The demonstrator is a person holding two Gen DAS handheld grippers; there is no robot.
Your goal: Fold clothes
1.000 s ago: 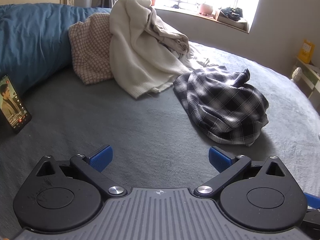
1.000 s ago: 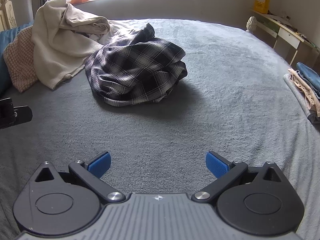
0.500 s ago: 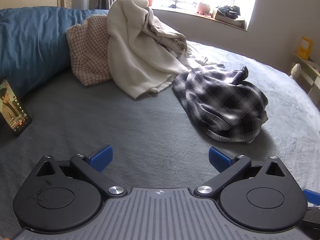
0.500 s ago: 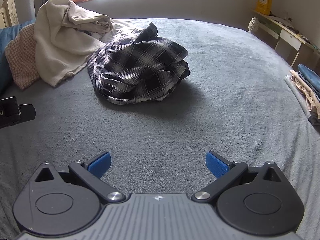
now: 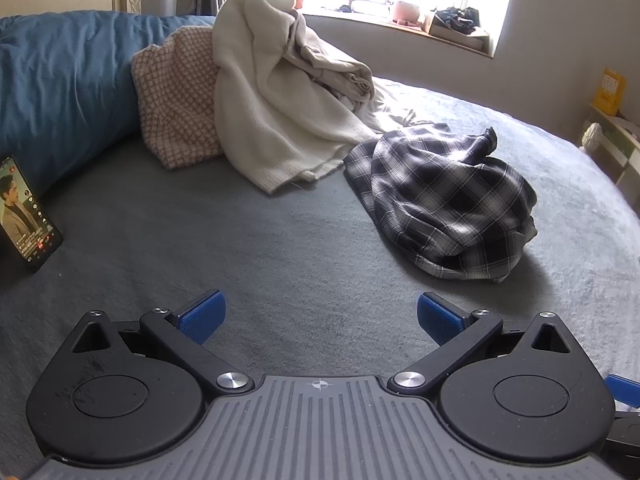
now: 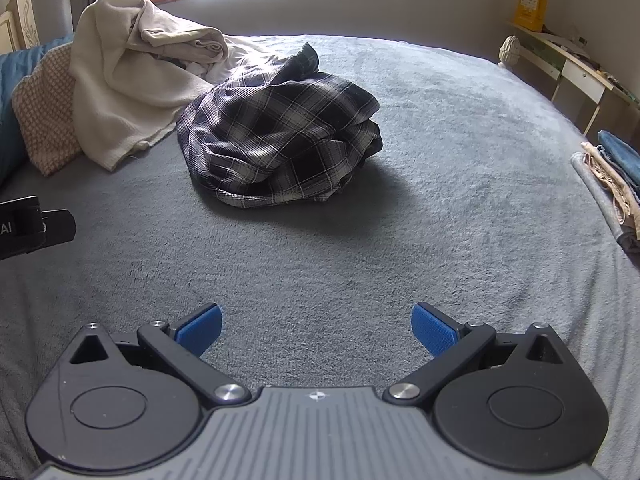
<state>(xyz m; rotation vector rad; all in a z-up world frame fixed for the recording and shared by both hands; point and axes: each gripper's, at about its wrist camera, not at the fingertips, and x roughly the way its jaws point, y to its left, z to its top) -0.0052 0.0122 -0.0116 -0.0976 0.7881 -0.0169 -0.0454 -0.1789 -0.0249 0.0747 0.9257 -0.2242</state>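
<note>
Both grippers, left gripper (image 5: 318, 316) and right gripper (image 6: 316, 330), gape wide, empty; plaid shirt (image 6: 280, 136) lies bunched ahead; best pinch an edge, possibly the collar, then lift and spread.

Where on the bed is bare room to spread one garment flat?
Bare grey bedspread lies between the crumpled dark plaid shirt and both open grippers. Crowded: cream and checked clothes by the blue pillow.

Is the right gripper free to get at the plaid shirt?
Probably yes. The right gripper is open and empty, and only bare blanket lies between it and the plaid shirt.
</note>
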